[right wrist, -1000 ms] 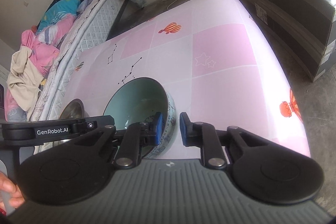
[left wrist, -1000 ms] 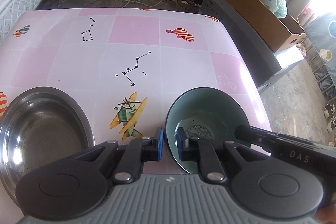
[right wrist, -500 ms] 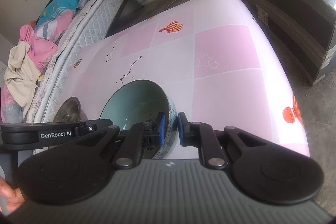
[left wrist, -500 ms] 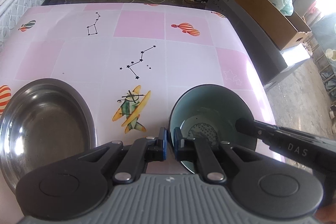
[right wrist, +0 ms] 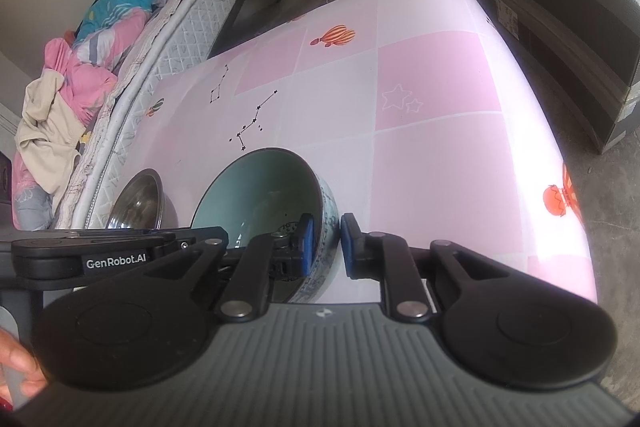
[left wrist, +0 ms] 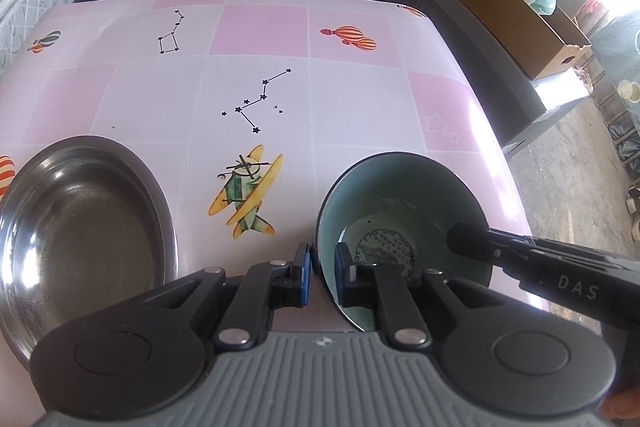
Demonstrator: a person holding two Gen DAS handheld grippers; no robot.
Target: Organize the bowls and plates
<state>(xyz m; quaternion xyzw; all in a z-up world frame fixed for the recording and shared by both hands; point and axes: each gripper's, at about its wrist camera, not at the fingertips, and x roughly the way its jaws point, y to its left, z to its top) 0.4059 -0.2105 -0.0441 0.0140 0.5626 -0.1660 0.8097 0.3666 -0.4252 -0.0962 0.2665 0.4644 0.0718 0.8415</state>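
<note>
1. Your bowl (left wrist: 404,223) sits on the pink table (left wrist: 360,115) near its right-hand edge, well apart from the metal bowl (left wrist: 80,227) on the left. It looks like glazed ceramic, teal inside and blue-and-white patterned outside.

2. Expect it to be stiff, fairly heavy for its size and slippery under the pads. It would likely chip or break if it dropped, and the table edge is close.

3. You are holding it by the rim from two opposite sides. That seems the only good place to take it, since the wall is thin enough to fit between the fingers.

4. Your left gripper (left wrist: 321,277) is clamped on the near-left rim, one blue pad outside the wall and one inside.

5. Your right gripper (right wrist: 326,245) straddles the right rim the same way. Its inner pad lies against the teal face and its outer pad on the patterned wall. Its jaws are opening slightly, yet the wall is still between them and the pads look in contact.

6. Both grippers point steeply down at the table, the left one more steeply. In the left view, the right gripper's finger (left wrist: 472,241) reaches across over the bowl's far side.

7. Whether the bowl's base is on the table or just clear of it, I cannot tell.

8. Keep both grips firm and level with each other, because an uneven lift could twist the rim out of a pad.
</note>
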